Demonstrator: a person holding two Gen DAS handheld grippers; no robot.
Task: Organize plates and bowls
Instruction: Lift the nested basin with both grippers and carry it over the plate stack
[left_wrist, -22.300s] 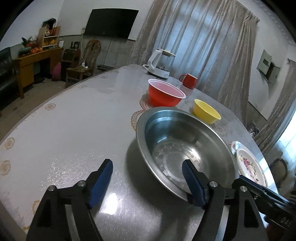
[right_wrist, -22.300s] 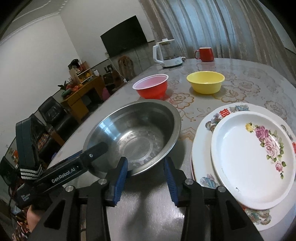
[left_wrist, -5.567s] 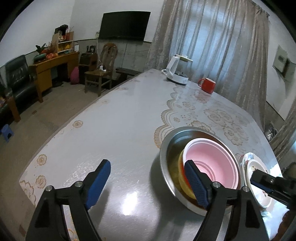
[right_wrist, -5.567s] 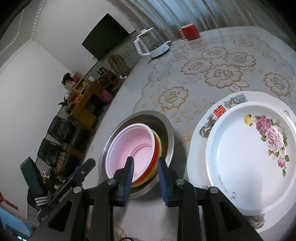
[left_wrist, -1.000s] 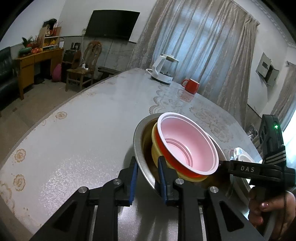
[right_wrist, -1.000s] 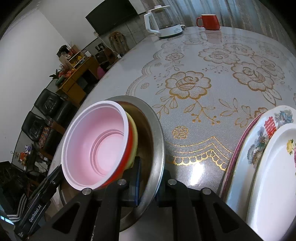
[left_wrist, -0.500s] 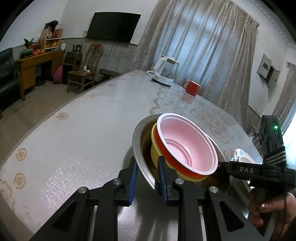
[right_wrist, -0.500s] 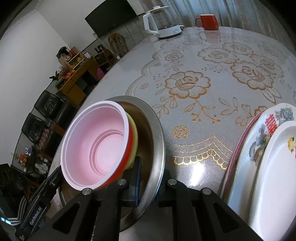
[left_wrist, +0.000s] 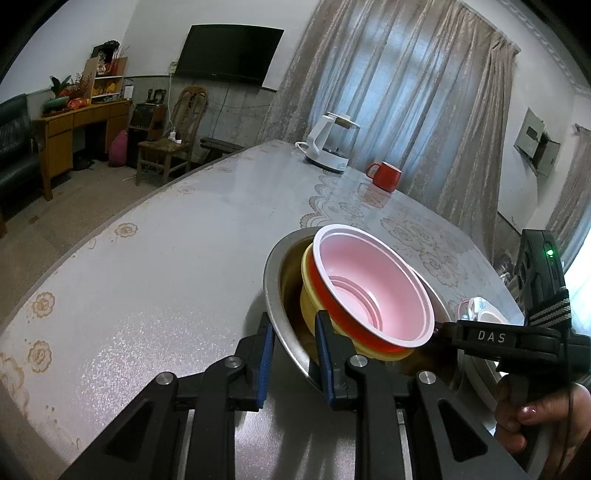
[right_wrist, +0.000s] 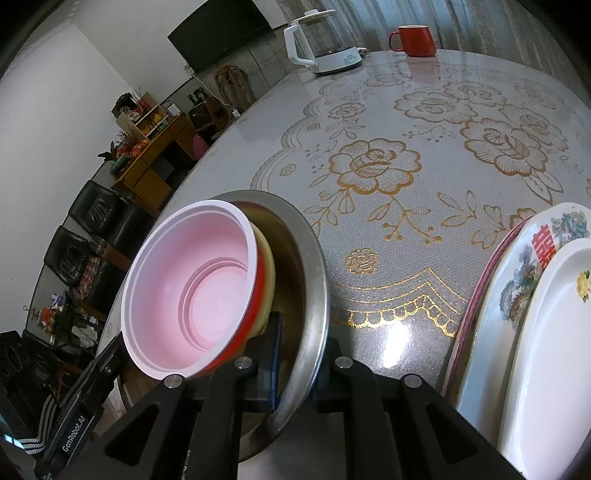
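Living-room backdrop, big round table (left_wrist: 177, 266) with gold-rose vinyl cover fills both views. Left gripper (left_wrist: 293, 356): blue pads clamped on near rim of the shiny steel basin (left_wrist: 275, 306), bottom centre of left view. Right gripper (right_wrist: 299, 363): jaws pinched on the same basin's rim (right_wrist: 319, 291), one finger inside, one outside, bottom centre of right view. Basin sits tilted, near edge raised. Nested inside it: yellow plastic bowl (left_wrist: 308, 299), and in that a red plastic bowl with pink interior (left_wrist: 373, 291), both leaning with the basin. Lower right of right view: white floral plate (right_wrist: 554, 350) stacked on a larger patterned plate (right_wrist: 517, 280), just beside the basin. Upper frame, far edge: white electric kettle (right_wrist: 325, 40) and red mug (right_wrist: 415, 40), well apart from the stack. A person's hand (left_wrist: 535, 417) holds the right gripper's handle, lower right of left view.
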